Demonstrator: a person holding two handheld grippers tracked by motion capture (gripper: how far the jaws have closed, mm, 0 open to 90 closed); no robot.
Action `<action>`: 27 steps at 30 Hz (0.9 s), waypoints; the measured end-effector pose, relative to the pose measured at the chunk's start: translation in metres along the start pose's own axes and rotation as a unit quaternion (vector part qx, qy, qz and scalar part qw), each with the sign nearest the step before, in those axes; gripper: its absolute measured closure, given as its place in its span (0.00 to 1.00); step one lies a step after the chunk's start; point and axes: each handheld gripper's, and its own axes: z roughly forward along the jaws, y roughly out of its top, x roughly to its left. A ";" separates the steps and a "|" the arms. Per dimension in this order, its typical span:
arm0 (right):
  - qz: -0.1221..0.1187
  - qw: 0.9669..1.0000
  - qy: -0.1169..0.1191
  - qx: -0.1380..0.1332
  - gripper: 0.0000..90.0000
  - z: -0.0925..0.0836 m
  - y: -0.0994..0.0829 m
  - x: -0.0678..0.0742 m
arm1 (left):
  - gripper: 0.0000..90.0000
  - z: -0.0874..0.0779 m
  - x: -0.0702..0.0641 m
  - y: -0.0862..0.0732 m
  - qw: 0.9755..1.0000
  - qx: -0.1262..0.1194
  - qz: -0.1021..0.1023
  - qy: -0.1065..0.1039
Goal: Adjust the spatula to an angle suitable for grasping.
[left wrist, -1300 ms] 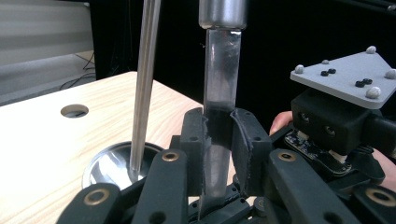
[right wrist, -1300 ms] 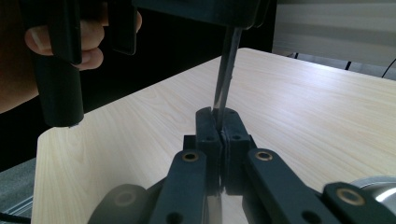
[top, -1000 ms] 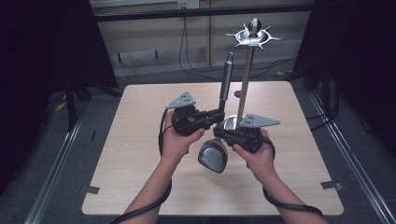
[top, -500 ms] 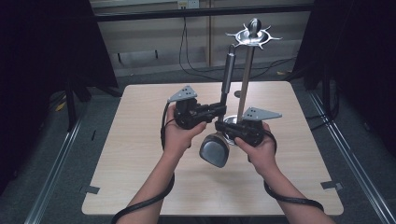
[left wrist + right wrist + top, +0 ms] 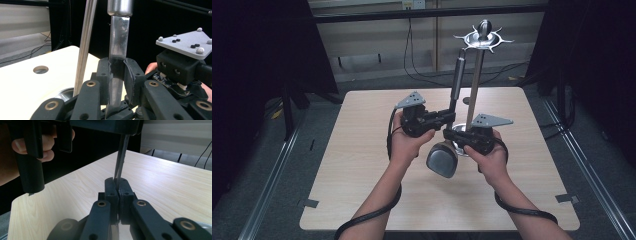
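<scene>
A metal ladle (image 5: 442,159) hangs bowl-down over the table, its round handle (image 5: 458,75) pointing up. My left gripper (image 5: 450,117) reaches in from the left and is shut on the ladle's flat shaft (image 5: 118,37), which stands upright between its pads (image 5: 117,72). My right gripper (image 5: 450,136) grips the same shaft lower down. In the right gripper view its jaws (image 5: 117,187) are pressed on the thin strip (image 5: 121,157), seen edge-on. Just behind stands a utensil stand: a steel pole (image 5: 474,90) with a star-shaped hook crown (image 5: 483,38).
The stand's round base (image 5: 65,93) rests on the pale wooden table (image 5: 362,165), close behind the grippers. A small round hole (image 5: 40,69) is in the tabletop. Cables (image 5: 367,217) trail from both grippers along the forearms. Dark curtains flank the table.
Both hands and the ladle have shifted slightly away from the person, toward the stand. Both grips look the same.
</scene>
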 end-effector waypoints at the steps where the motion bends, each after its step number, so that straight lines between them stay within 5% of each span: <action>1: 0.000 1.000 -0.002 -0.001 0.99 0.000 -0.001 0.000 | 0.84 0.000 0.001 0.000 1.000 -0.001 0.001 -0.001; 14: -0.008 1.000 -0.019 -0.008 0.96 0.004 -0.004 -0.009 | 0.83 0.009 0.007 -0.003 1.000 -0.005 0.007 0.001; 27: -0.011 0.999 -0.031 -0.007 0.76 0.008 -0.004 -0.019 | 0.76 0.020 0.017 -0.009 1.000 -0.001 -0.002 0.003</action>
